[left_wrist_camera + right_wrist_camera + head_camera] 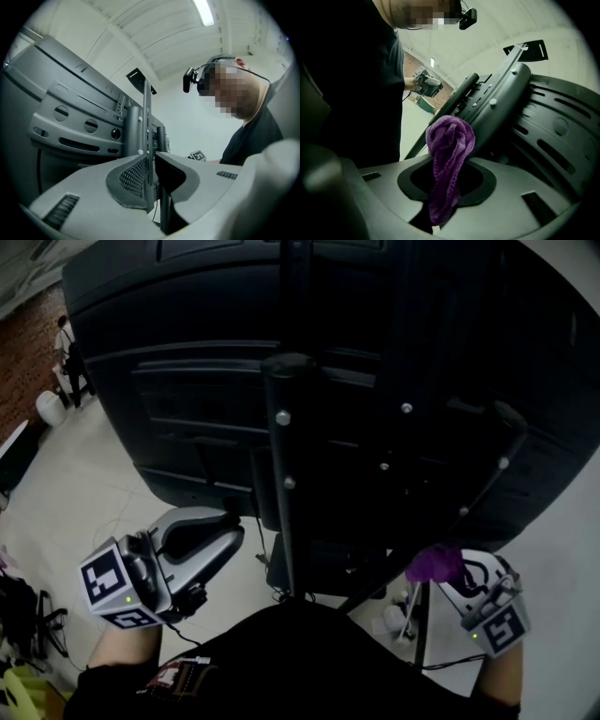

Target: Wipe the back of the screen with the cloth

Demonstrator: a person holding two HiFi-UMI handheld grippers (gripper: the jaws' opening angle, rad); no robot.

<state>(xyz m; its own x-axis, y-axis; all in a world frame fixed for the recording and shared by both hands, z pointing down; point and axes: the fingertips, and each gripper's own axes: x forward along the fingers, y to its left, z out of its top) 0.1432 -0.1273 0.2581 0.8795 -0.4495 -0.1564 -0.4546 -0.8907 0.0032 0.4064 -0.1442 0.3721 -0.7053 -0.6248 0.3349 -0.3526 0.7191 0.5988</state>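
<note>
The dark back of the large screen [187, 381] fills the upper head view, mounted on a black stand post [286, 456]. My right gripper [448, 570] is at the lower right below the screen's bottom edge, shut on a bunched purple cloth [435, 563]. In the right gripper view the cloth [449, 150] hangs out between the jaws of the gripper [444, 180], apart from the slotted screen back [562, 131]. My left gripper [234, 531] is at the lower left under the screen's edge, shut and holding nothing. Its jaws [151, 157] point up along the post [133, 131] and the screen back [70, 117].
The stand's base and a slanted leg [412, 568] sit between the two grippers, with cables on the pale floor [84, 484]. A white object [49, 407] and some gear stand at the far left. A dark bag [19, 610] lies at the lower left.
</note>
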